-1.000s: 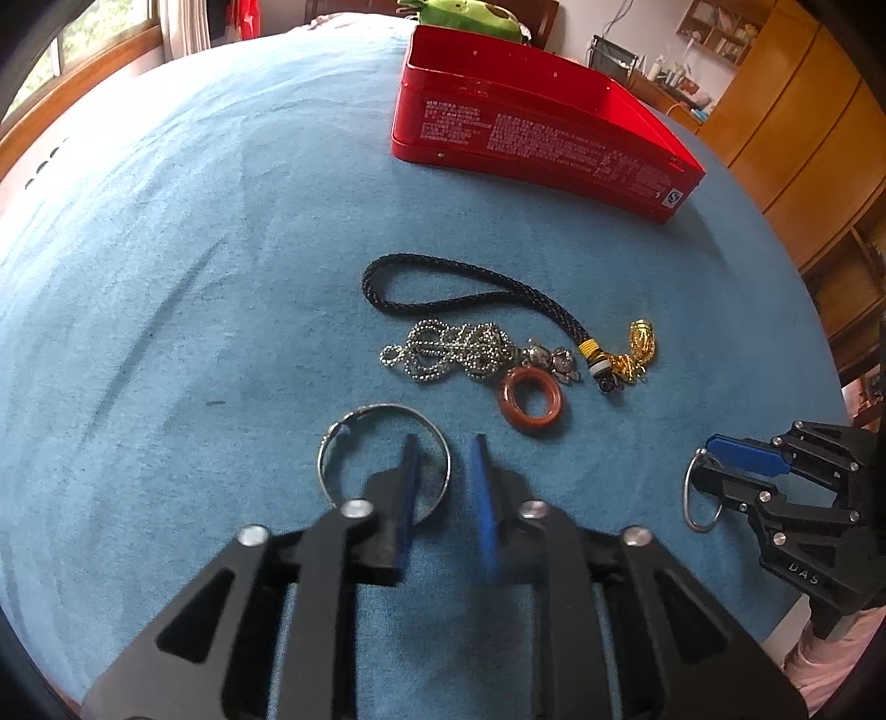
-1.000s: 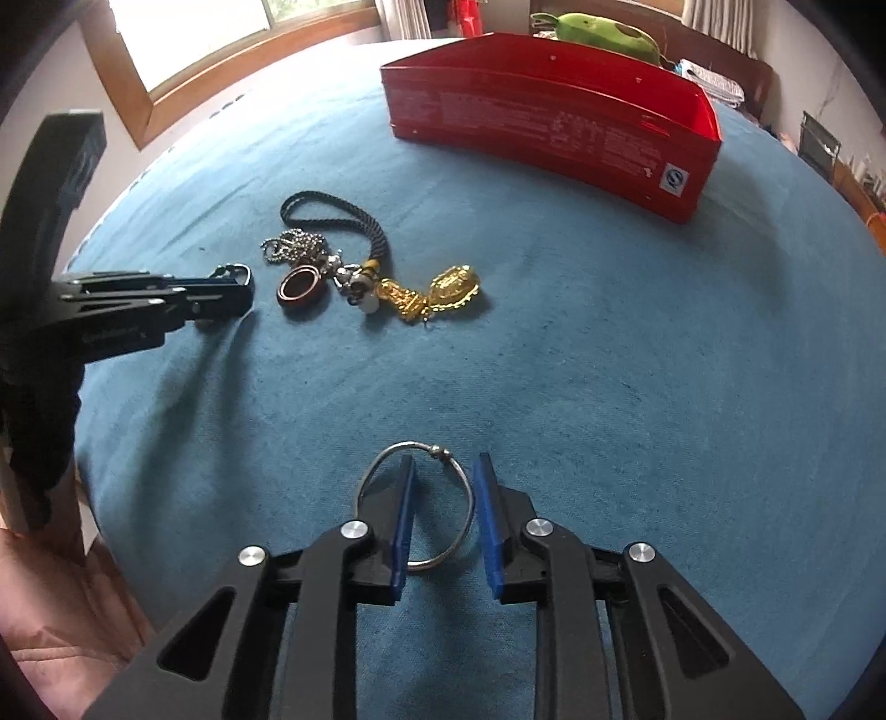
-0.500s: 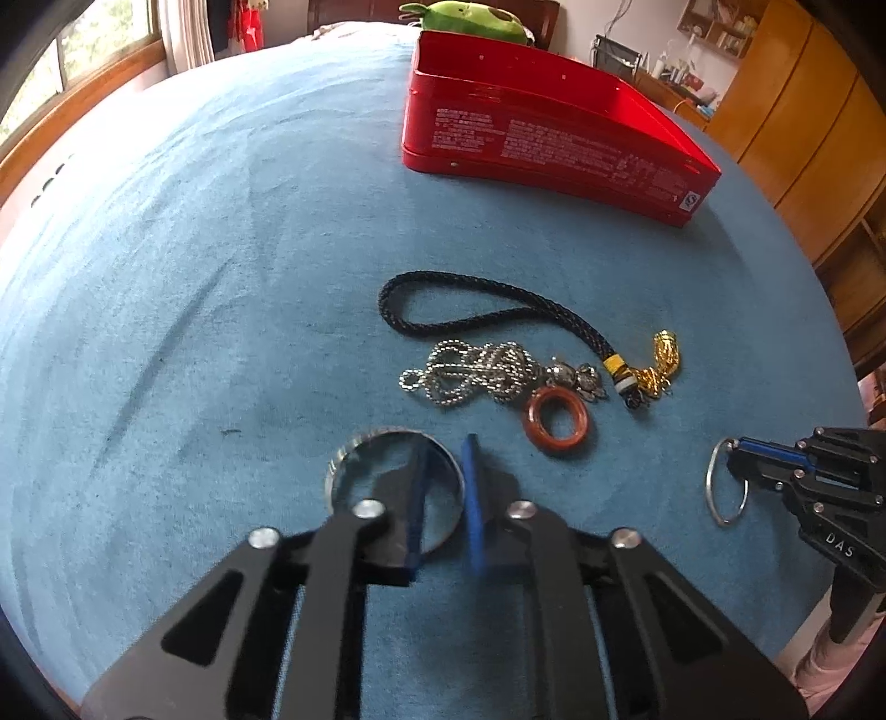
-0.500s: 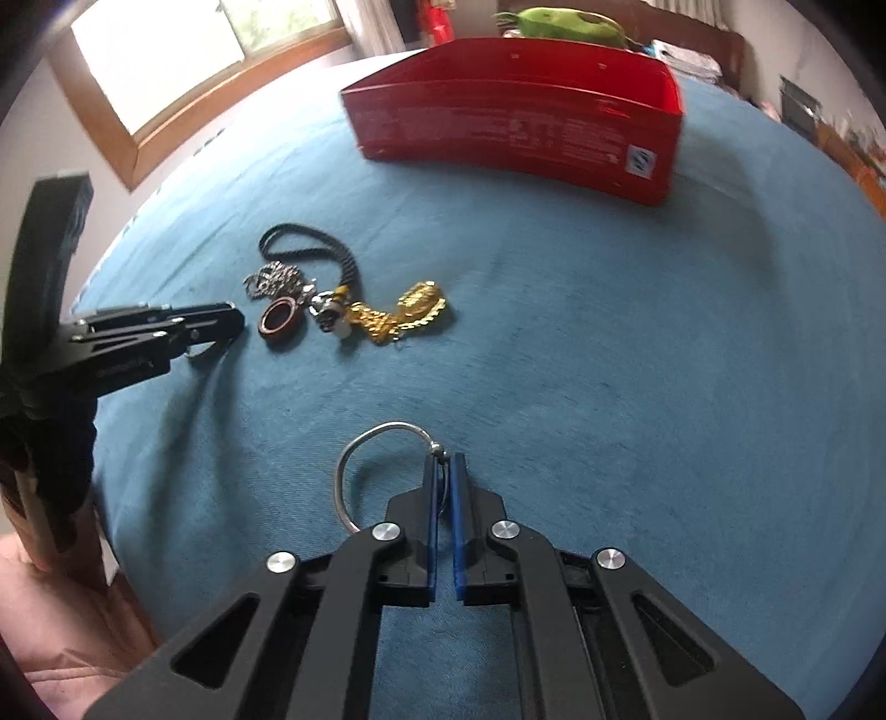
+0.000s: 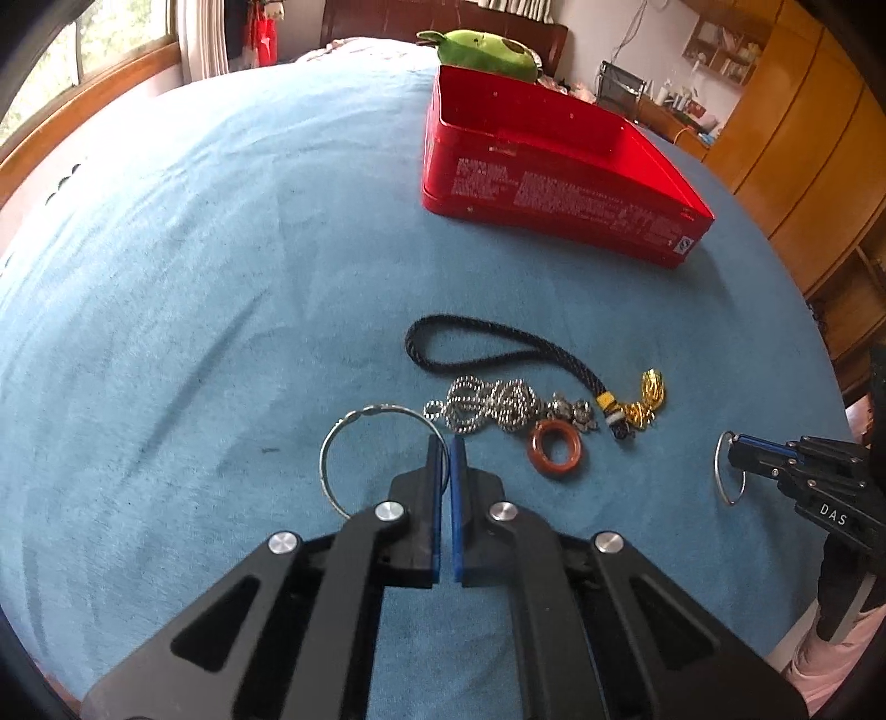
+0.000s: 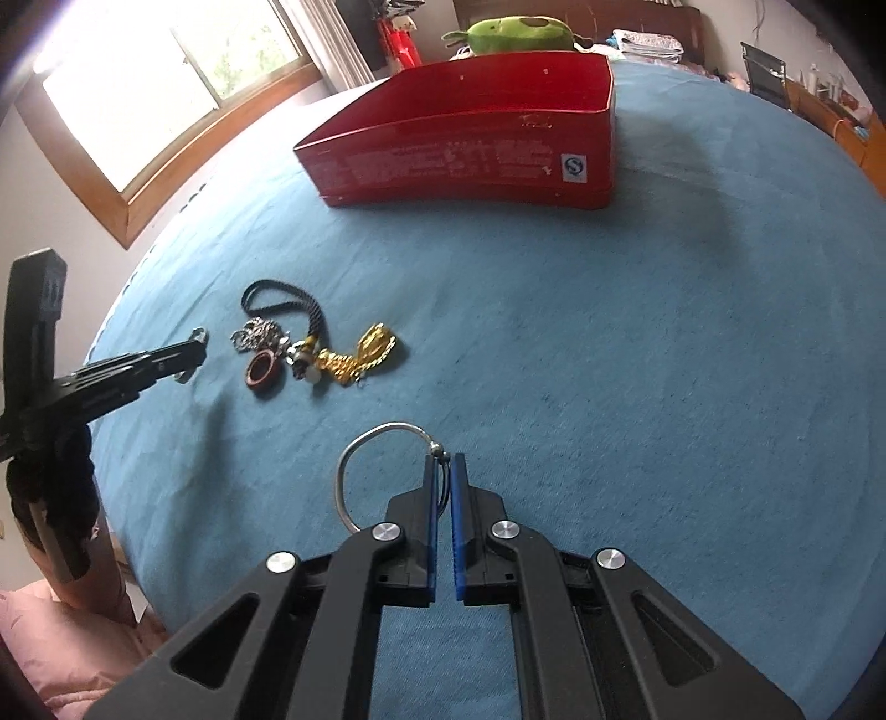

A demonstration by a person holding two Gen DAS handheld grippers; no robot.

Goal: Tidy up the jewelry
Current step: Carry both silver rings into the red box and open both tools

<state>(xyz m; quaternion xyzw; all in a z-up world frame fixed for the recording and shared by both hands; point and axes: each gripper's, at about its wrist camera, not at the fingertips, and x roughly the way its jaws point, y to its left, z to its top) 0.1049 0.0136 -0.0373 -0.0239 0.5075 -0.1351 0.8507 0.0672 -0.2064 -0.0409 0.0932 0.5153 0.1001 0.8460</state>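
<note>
My left gripper [image 5: 446,443] is shut on a thin silver bangle [image 5: 354,421], held just above the blue cloth. My right gripper [image 6: 442,459] is shut on a second silver bangle [image 6: 354,448], lifted over the cloth; it also shows at the right of the left wrist view [image 5: 720,471]. Between them lie a black cord with a gold charm [image 5: 498,346], a silver ball chain [image 5: 487,407] and a reddish-brown ring [image 5: 555,457]. An open red tin [image 5: 554,166] stands at the far side.
The blue cloth [image 5: 221,277] covers a round table. A green plush toy [image 5: 487,50] sits behind the tin. Wooden cabinets [image 5: 803,138] stand to the right and a window [image 6: 166,83] to the left. The table edge is close beneath both grippers.
Both grippers closed on their bangles, one each, and lifted them slightly. The views tilted up, showing more of the red tin's inside and the room.
</note>
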